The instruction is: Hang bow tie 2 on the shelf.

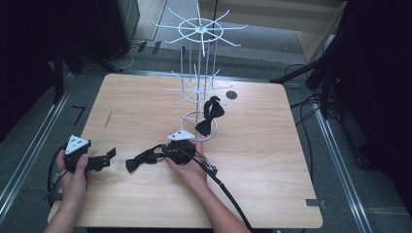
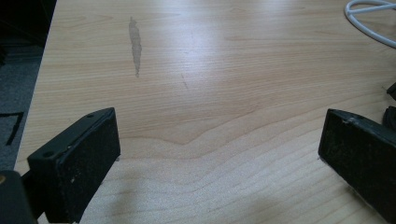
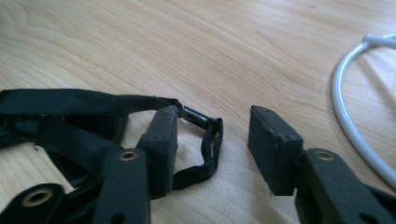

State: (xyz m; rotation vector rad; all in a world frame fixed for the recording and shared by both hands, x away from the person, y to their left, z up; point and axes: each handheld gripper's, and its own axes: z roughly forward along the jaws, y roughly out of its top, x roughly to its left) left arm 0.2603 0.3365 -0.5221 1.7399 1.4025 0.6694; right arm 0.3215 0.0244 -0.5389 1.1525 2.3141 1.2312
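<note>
— What does the surface look like?
— A pale wooden tabletop point(image 1: 145, 104) with rounded corners and a grey smear point(image 2: 135, 44), on grey floor among dark frames and cables.

— Where's the bow tie?
— The black fabric bow tie point(image 1: 138, 160) lies flat, its strap loop point(image 3: 205, 149) between the right gripper point(image 3: 212, 144)'s parted jaws, unpinched. A second black bow tie point(image 1: 210, 116) hangs on the white wire rack point(image 1: 199, 73).

— The left gripper point(image 2: 217, 154)?
— Wide open over bare wood.
</note>
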